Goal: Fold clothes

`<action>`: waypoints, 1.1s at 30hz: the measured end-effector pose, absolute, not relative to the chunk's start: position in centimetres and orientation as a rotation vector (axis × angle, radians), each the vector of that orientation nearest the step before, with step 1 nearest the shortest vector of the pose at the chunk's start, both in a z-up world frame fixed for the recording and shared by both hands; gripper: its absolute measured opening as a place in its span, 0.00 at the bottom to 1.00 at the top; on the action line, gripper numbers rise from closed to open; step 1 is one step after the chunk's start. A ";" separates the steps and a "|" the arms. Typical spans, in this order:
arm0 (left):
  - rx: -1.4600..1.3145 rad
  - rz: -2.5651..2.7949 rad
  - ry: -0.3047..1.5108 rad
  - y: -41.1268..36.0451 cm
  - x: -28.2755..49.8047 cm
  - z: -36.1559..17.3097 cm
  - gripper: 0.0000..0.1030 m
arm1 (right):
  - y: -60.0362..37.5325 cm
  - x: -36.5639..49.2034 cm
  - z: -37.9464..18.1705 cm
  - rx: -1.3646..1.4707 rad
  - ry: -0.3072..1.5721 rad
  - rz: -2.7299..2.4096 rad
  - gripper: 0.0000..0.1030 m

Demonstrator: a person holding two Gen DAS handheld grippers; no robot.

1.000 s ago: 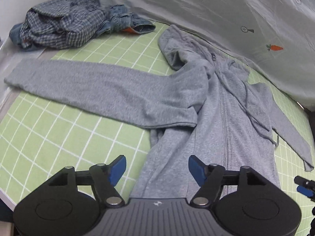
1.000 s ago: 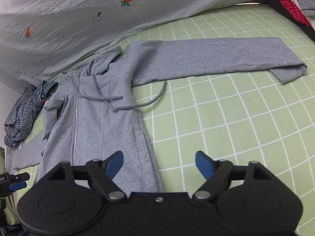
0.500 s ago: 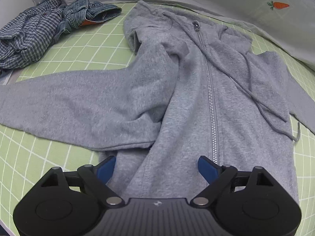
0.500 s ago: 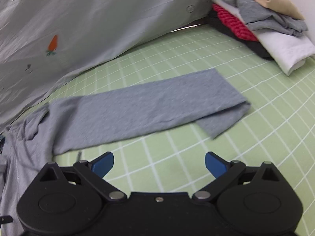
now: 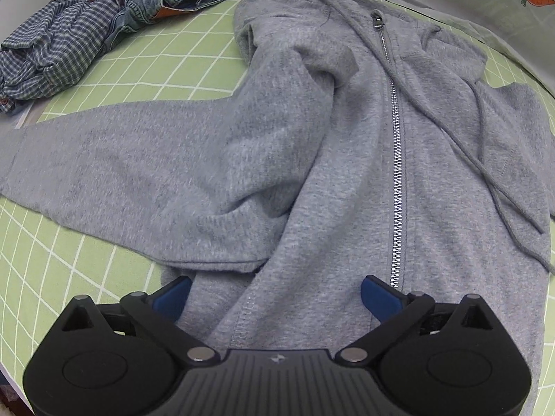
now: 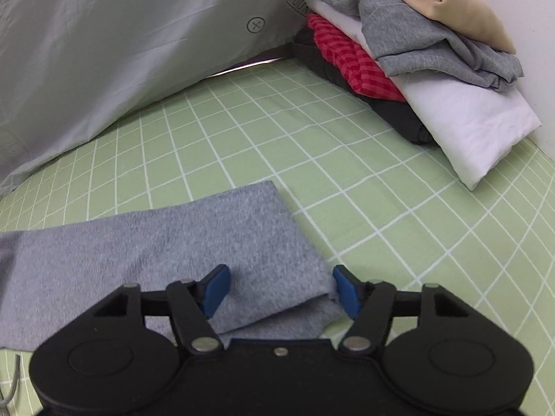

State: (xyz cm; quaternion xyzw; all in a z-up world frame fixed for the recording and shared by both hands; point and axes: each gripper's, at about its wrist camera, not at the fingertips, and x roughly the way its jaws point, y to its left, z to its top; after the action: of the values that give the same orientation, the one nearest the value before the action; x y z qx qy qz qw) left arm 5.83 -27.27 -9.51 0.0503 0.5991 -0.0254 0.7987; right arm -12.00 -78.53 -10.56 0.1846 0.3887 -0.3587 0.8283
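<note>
A grey zip hoodie (image 5: 347,180) lies face up on the green checked sheet, zipper running down its middle. One sleeve (image 5: 138,173) stretches out to the left. My left gripper (image 5: 275,293) hovers open low over the hoodie's lower left front, blue pads wide apart on either side of the cloth. In the right wrist view the hoodie's other sleeve (image 6: 166,242) lies flat with its cuff end folded under. My right gripper (image 6: 279,287) is open around that cuff end, its blue fingertips (image 6: 216,286) straddling the cloth without pinching it.
A checked shirt and denim garment (image 5: 86,24) lie crumpled at the far left. A stack of folded clothes (image 6: 409,59) sits at the far right corner. A grey sheet (image 6: 121,34) with printed marks hangs along the back. Green checked surface (image 6: 381,180) lies bare between sleeve and stack.
Both grippers have moved down and forward. The left has closed in on the hoodie's lower body; the right has swung right along the sleeve to its cuff, with its pads somewhat closer together.
</note>
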 end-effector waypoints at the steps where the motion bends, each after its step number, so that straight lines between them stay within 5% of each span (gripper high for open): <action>1: 0.105 -0.053 1.288 -27.3 5.9 -9.5 1.00 | -78.0 -11.5 -10.2 0.329 0.829 -0.746 0.28; 2: 0.103 -0.053 1.290 -27.3 5.8 -9.5 1.00 | -77.1 -11.0 -9.8 0.262 0.825 -0.726 0.17; 4: 0.102 -0.055 1.293 -27.4 5.8 -9.4 1.00 | -75.0 -10.0 -8.9 0.130 0.811 -0.680 0.10; 12: 0.095 -0.057 1.291 -27.1 5.9 -9.8 1.00 | -68.3 -7.8 -8.4 0.009 0.820 -0.471 0.10; 18: 0.093 -0.057 1.283 -27.0 5.7 -9.7 1.00 | -63.4 -6.5 -8.4 -0.024 0.834 -0.311 0.44; 20: 0.092 -0.057 1.284 -27.0 5.7 -9.7 1.00 | -64.8 -6.8 -8.5 0.053 0.822 -0.359 0.73; 22: 0.091 -0.057 1.285 -27.0 5.7 -9.7 1.00 | -66.8 -7.3 -8.5 0.143 0.807 -0.422 0.91; 24: 0.090 -0.058 1.286 -26.9 5.8 -9.7 1.00 | -68.7 -7.8 -8.5 0.234 0.790 -0.485 0.92; 28: 0.088 -0.059 1.286 -26.8 5.9 -9.7 1.00 | -72.5 -8.7 -9.6 0.422 0.785 -0.568 0.84; 30: 0.088 -0.058 1.284 -26.8 5.9 -9.7 1.00 | -73.4 -8.9 -10.5 0.483 0.797 -0.550 0.69; 32: 0.088 -0.058 1.282 -26.8 5.9 -9.7 1.00 | -73.5 -9.2 -10.5 0.498 0.780 -0.531 0.35; 33: 0.088 -0.057 1.282 -26.8 5.9 -9.7 1.00 | -73.6 -9.4 -10.5 0.502 0.769 -0.522 0.27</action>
State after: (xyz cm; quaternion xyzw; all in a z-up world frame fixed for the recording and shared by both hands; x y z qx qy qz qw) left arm 5.88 -26.84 -9.67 0.0408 0.5979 -0.0265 0.8001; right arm -9.36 -73.58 -10.50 0.2394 0.3669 -0.2489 0.8638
